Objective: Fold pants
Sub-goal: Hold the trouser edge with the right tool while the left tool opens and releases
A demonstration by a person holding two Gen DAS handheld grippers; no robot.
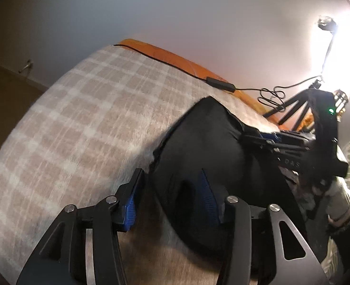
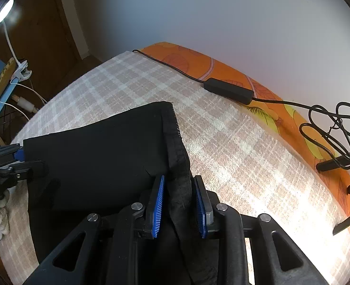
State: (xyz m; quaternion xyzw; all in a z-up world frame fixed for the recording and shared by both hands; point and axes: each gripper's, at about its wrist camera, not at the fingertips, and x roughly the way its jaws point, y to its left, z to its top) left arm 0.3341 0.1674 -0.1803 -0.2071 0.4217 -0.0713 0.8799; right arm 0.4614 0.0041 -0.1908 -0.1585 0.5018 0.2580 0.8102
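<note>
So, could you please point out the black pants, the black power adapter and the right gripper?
black pants (image 2: 99,152): right wrist view, on the flat folded panel.
black power adapter (image 2: 229,91): right wrist view, middle of the brick.
right gripper (image 2: 178,204): right wrist view, midway between its blue-padded fingertips.

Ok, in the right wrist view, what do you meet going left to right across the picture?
Lamp → left gripper → pants → right gripper → adapter → coiled cable
</note>
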